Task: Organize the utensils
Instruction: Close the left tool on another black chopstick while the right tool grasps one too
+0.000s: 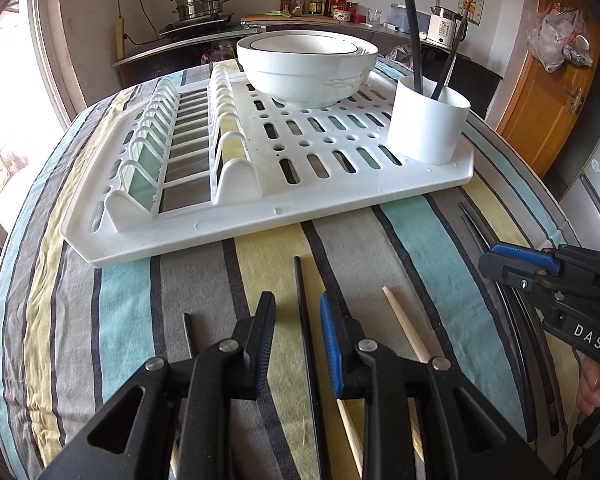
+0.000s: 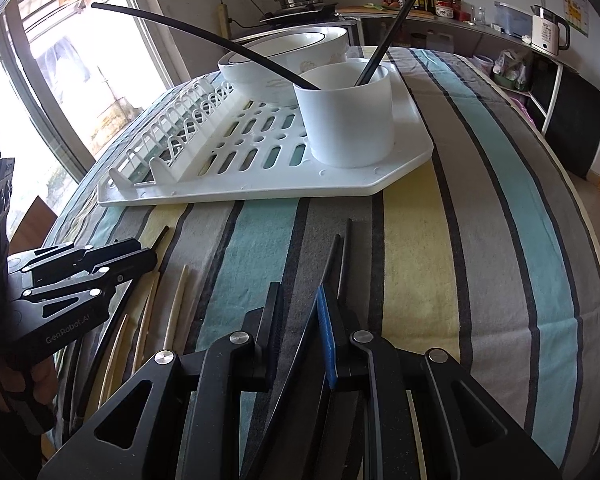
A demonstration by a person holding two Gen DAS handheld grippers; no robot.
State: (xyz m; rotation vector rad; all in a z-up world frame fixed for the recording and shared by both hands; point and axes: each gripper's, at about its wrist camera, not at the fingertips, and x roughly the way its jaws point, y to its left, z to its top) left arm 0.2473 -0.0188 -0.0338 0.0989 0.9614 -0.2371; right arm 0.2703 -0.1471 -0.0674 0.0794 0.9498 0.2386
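Observation:
A white utensil cup (image 1: 428, 122) (image 2: 346, 114) stands on the right corner of a white dish rack (image 1: 204, 232) (image 2: 400, 176) and holds two black chopsticks (image 1: 446, 68) (image 2: 396, 20). My left gripper (image 1: 298, 314) is open, low over the striped cloth, with a black chopstick (image 1: 302, 300) lying between its fingers and a wooden chopstick (image 1: 406, 326) just to its right. My right gripper (image 2: 300, 306) is open over two black chopsticks (image 2: 334, 258) lying on the cloth; one runs between its fingers. Each gripper shows in the other's view, the right one (image 1: 496, 266) and the left one (image 2: 148, 254).
Two stacked white bowls (image 1: 308, 66) (image 2: 284, 60) sit at the back of the rack. More wooden chopsticks (image 2: 178, 304) and black ones lie on the cloth near the left gripper. A counter with a pot (image 1: 200, 2), bottles and a kettle (image 2: 548, 34) runs behind the table.

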